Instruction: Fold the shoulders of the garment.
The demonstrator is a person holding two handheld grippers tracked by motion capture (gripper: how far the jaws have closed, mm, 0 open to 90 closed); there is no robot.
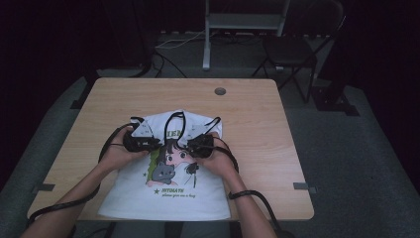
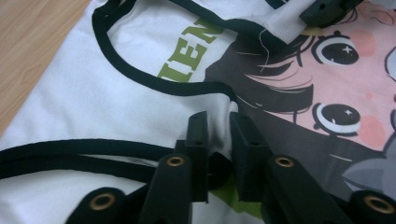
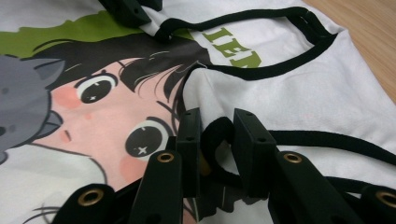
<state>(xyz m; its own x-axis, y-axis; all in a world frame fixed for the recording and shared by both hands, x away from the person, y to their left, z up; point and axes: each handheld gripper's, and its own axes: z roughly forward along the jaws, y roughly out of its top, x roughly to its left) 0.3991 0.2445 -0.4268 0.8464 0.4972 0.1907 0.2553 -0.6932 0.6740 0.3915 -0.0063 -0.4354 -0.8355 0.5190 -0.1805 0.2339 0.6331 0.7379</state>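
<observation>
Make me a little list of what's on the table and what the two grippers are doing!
table: light wooden table
garment: white sleeveless cotton top with black trim and a cartoon girl print, lying flat, its upper part folded down
left gripper: jaws pinching a fold of white fabric by the black trim
right gripper: jaws pinching black trim and white fabric
hands: one on each gripper, over the top's upper half
</observation>
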